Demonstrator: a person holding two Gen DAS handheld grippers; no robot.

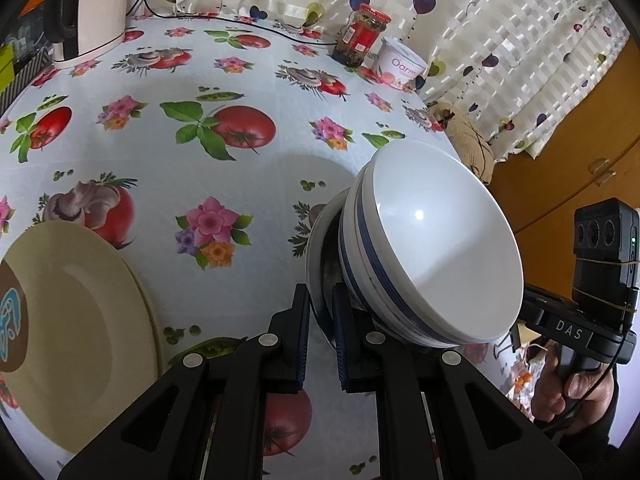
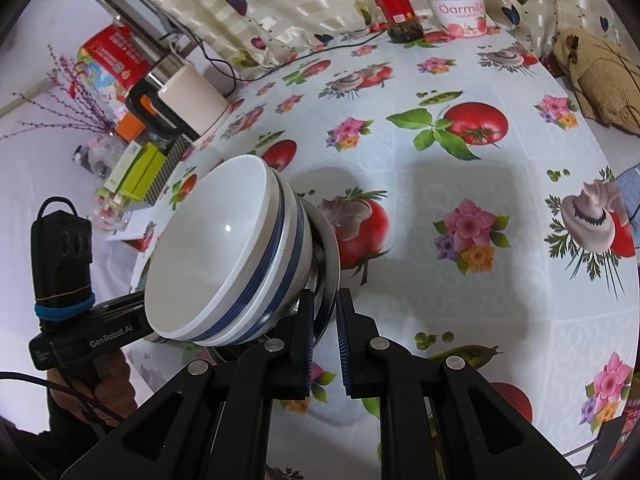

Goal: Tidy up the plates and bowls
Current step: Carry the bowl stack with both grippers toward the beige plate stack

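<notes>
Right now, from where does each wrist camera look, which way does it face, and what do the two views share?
Left wrist: sits behind the left gripper, facing across the table; its fingers pinch the plate under the stacked bowls; right gripper and hand at right.
Right wrist: sits behind the right gripper, fingers astride the same plate's opposite rim; left gripper at left.
Shared: plate, bowls, jar, yogurt tub, kettle.

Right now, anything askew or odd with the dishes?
Yes: the blue-striped bowls sit nested on a small plate held off the table, tipped steeply. Left gripper and right gripper each pinch the plate's rim; the bowls could slide off.
</notes>
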